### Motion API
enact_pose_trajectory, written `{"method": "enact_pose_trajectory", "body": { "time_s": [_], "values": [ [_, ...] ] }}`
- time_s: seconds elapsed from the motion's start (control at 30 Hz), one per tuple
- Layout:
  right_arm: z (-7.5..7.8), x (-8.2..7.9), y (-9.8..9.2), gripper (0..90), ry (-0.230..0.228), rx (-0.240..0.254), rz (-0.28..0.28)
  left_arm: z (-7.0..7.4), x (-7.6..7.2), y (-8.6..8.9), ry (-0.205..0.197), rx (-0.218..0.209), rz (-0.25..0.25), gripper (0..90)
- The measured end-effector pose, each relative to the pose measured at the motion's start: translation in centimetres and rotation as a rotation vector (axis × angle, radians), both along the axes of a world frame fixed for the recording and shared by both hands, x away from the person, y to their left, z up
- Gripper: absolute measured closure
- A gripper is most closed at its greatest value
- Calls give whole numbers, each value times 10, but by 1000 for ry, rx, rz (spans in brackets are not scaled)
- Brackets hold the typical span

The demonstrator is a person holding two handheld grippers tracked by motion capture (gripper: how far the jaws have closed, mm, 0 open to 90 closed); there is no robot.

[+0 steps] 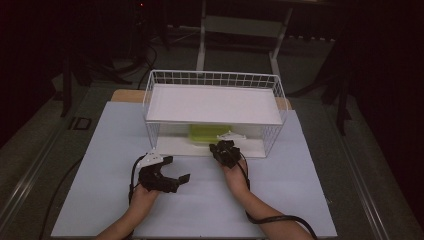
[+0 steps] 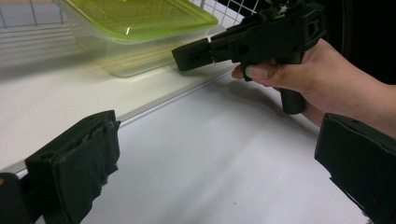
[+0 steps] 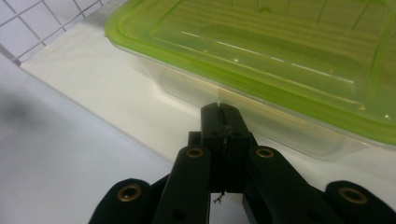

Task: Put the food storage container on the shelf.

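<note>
My right gripper has its jaws closed on nothing, tips at the front wall of the green-lidded box on the basket's lower shelf, likely to nudge it. My left gripper waits open on the table, clear of the way.

Clear plastic food container: see-through, faintly yellowish body; lime-green translucent lid.

White wire basket: square grid mesh on the walls. Flat white shelf board across its top; lower board also white, slightly cream in the right gripper view.

Tabletop: covered by a plain pale lavender-white sheet, no pattern; a strip of tan wood shows at the far edge.

Left claw: matte black. Right claw: matte black, with brass-coloured rivets at the joints. Trailing cable: black.
</note>
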State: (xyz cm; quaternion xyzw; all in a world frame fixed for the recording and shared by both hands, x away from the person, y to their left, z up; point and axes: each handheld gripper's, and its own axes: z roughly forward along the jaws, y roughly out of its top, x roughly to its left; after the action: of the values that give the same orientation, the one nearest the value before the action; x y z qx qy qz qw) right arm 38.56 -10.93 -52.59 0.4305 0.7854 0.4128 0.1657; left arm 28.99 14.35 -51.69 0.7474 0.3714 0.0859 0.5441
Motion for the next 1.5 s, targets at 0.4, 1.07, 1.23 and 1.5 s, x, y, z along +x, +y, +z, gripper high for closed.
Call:
{"method": "enact_pose_trajectory", "body": {
  "time_s": [0.4, 1.07, 1.23, 1.5],
  "values": [
    [0, 11, 2, 900, -10, 8, -16, -1, -1, 2, -4, 1, 11, 7],
    [3, -14, 7, 864, 18, 78, 41, 3, -3, 0, -50, 62, 2, 7],
    [11, -28, 1, 684, -8, 70, 58, 6, -4, 1, -55, 29, -14, 7],
    [20, -32, -13, 306, 9, 118, 66, 11, -3, -4, -54, 35, -43, 7]
  ]
}}
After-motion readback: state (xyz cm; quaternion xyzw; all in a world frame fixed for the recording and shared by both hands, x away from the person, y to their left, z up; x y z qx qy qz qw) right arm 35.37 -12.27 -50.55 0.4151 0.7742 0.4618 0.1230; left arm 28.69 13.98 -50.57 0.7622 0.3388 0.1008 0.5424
